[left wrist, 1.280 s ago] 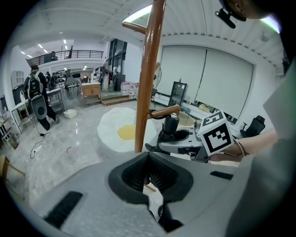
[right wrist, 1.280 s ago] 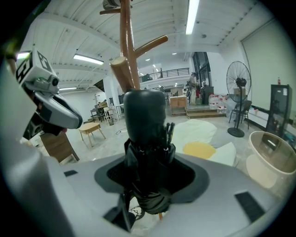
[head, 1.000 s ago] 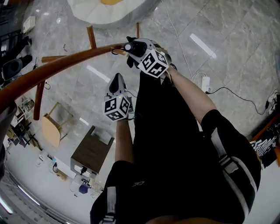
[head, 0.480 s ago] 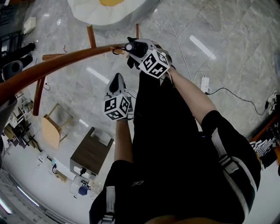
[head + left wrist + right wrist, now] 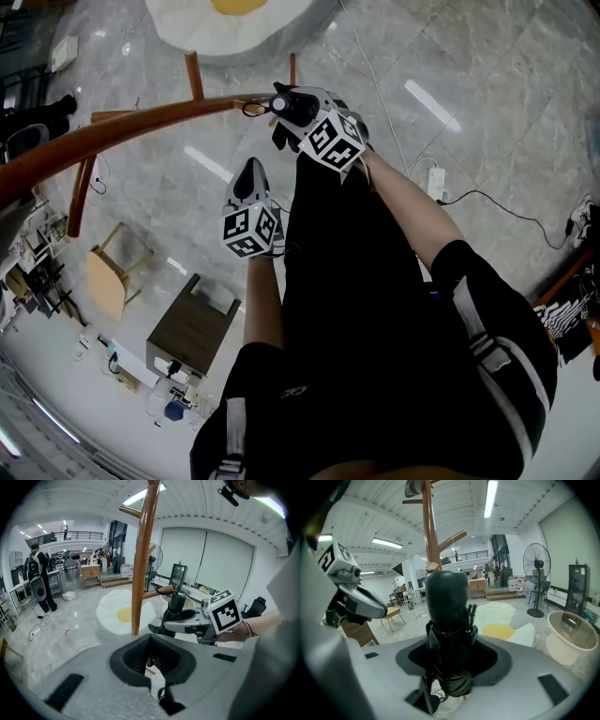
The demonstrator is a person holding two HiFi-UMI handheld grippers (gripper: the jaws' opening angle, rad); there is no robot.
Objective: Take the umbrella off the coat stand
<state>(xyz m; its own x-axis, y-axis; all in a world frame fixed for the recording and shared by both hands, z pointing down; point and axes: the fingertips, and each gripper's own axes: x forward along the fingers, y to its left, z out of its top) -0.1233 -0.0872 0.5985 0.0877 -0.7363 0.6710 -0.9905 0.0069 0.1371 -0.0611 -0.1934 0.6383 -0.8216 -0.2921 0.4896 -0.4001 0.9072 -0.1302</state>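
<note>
Head view: marble floor, right tool clamped on umbrella (left tool closed, empty).

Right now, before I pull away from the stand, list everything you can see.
umbrella: one, black, folded, close by a peg of the stand
coat stand: one, brown wood, upright ahead of both grippers
rug: one, white with yellow centre, floor behind the stand
fan: one, black, standing on the floor beyond the rug
small table: one, dark brown, floor at the left
stool: one, light wood, near the table
power strip: one, white, floor at the right
bystander: one, dark clothes, far background
left gripper: grey, fingers together, empty
right gripper: grey, fingers shut on the umbrella
</note>
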